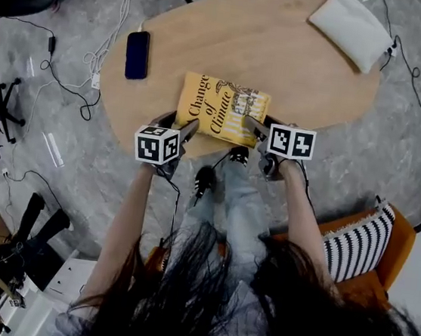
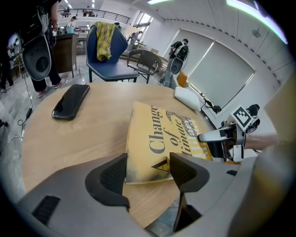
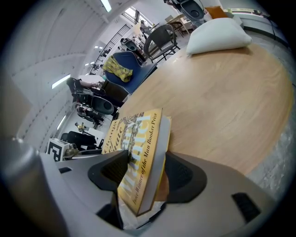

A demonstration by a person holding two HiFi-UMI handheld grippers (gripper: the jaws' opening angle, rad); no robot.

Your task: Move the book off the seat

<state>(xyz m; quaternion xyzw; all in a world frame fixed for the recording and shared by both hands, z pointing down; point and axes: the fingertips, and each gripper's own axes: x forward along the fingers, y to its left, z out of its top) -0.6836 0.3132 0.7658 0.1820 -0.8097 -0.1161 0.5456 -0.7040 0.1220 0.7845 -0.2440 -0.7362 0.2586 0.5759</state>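
Note:
A yellow book (image 1: 222,108) titled "Change of Climate" lies at the near edge of the oval wooden table (image 1: 286,51). My right gripper (image 1: 255,125) is shut on its right near edge; in the right gripper view the book (image 3: 138,148) stands tilted between the jaws of that gripper (image 3: 143,173). My left gripper (image 1: 184,131) is open at the book's left near corner. In the left gripper view the book (image 2: 162,134) has that corner in the gap of the gripper (image 2: 148,169), untouched by either pad. The right gripper (image 2: 222,136) shows across the book.
A black phone (image 1: 137,54) lies on the table's left part. A white pillow (image 1: 352,29) rests at the far right end. An orange seat with a striped cushion (image 1: 361,246) is behind my right arm. Cables run over the floor; a blue chair (image 2: 111,51) stands beyond the table.

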